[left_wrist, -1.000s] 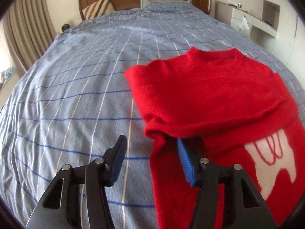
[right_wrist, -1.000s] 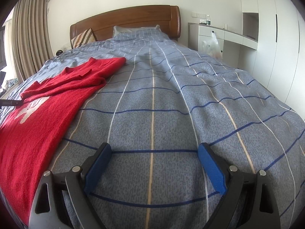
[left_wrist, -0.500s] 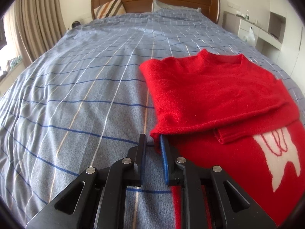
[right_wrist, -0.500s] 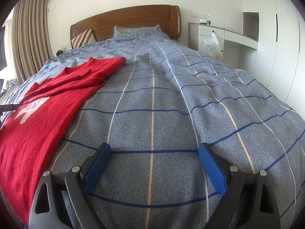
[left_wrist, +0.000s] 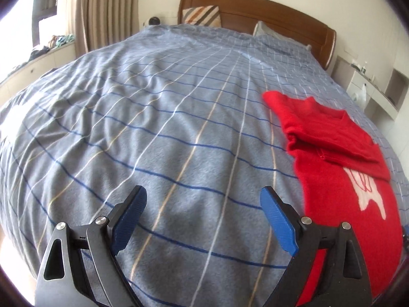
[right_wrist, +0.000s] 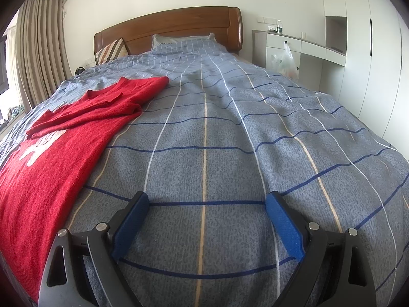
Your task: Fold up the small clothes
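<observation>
One red sweater (left_wrist: 340, 168) flat on the bed (left_wrist: 166, 128), sleeve folded across its chest, my left tongs (left_wrist: 203, 213) opening, empty, beside it, my right tongs (right_wrist: 207, 216) wide, empty, two pillows.

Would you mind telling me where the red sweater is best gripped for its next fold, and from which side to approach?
Probably the bottom hem of the red sweater, nearest the cameras. Both sleeves already lie folded across the chest, leaving a long flat body, so the near edge is free to lift toward the collar. The left hand-held gripper, jaws opening with nothing between them, sits beside that end and could come in low from the bed's foot.
</observation>
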Tool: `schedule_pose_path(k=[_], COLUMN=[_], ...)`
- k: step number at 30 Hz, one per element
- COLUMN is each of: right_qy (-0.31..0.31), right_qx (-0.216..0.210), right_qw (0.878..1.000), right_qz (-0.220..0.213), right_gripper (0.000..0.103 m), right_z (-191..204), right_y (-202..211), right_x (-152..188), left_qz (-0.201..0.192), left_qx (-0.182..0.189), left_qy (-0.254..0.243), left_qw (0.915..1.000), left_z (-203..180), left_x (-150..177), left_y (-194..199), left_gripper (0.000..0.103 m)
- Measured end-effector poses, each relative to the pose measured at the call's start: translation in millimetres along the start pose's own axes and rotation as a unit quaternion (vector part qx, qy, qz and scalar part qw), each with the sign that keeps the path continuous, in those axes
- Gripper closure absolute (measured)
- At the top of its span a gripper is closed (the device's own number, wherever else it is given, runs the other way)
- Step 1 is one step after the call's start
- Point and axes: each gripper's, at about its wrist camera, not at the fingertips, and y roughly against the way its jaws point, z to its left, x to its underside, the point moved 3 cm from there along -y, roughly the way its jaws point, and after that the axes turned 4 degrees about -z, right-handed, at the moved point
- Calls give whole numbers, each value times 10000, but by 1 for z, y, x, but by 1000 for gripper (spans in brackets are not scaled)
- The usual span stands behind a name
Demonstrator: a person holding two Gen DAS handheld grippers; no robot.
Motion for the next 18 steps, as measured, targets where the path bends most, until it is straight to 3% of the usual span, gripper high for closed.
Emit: schedule_pose_path(k=[4, 18], right_qy=[0, 0], right_qx=[-1, 1], right_qw=[10000, 10000], right_qz=[-3, 1], right_gripper=[11, 11], right_z=[0, 0], right_y=[0, 0], right_x=[0, 0], left_qz=[27, -136], left_qx=[-45, -79], left_qy=[267, 85], left_qw=[9996, 9998], left_z=[15, 11], left_x=[14, 26], left_y=[-16, -19], left_gripper=[11, 6])
